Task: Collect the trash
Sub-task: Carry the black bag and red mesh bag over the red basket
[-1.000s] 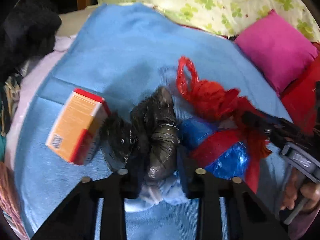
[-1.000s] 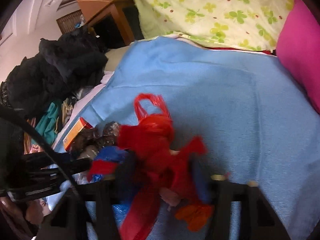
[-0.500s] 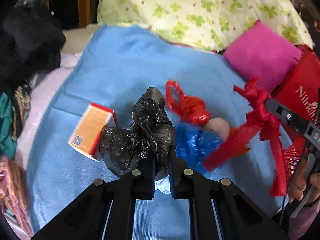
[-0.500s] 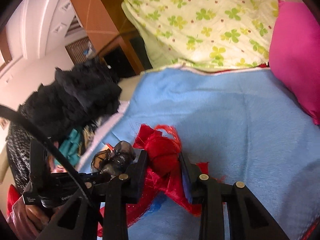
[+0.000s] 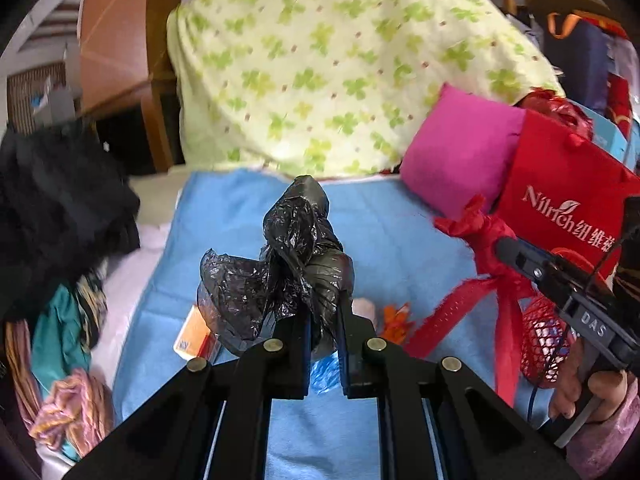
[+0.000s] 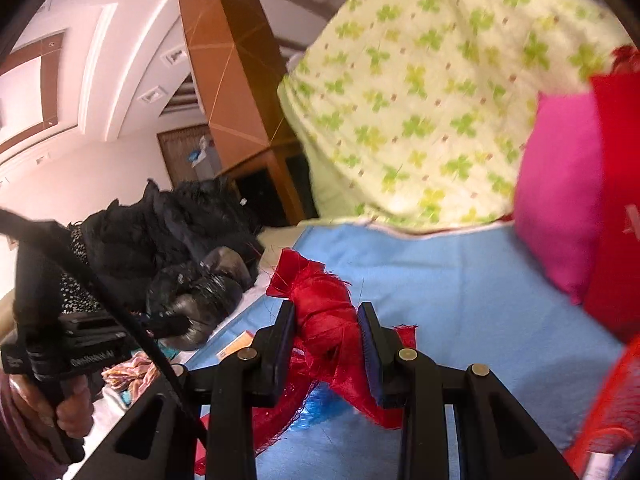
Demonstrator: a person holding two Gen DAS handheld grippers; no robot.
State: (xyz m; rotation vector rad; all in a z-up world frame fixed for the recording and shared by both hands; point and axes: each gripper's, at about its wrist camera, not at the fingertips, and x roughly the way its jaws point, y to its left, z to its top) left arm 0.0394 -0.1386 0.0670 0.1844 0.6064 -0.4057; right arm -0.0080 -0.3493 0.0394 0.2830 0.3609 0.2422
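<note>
Left wrist view, item one: black plastic bag (image 5: pixel 296 264), crumpled and glossy, pinched at its lower bunch by the left claw (image 5: pixel 323 334) and held clear above the blue blanket (image 5: pixel 384 240). Judged very light, limp and slippery; best gripped where the film is gathered thick.

Item two: red mesh netting (image 6: pixel 324 320), knotted and frayed, clamped at its bundled neck by the right claw (image 6: pixel 326 340), tails hanging loose. Judged soft, light, prone to snagging.

Not yet collected, lying on the blanket: orange carton (image 5: pixel 194 336), blue plastic wrapper (image 5: pixel 326 372), small orange scrap (image 5: pixel 396 318).

Legible writing: red gift bag (image 5: pixel 560 184) reads "Nilrich" with Chinese characters; "DAS" on the right claw's body. Carton print too small to read.
</note>
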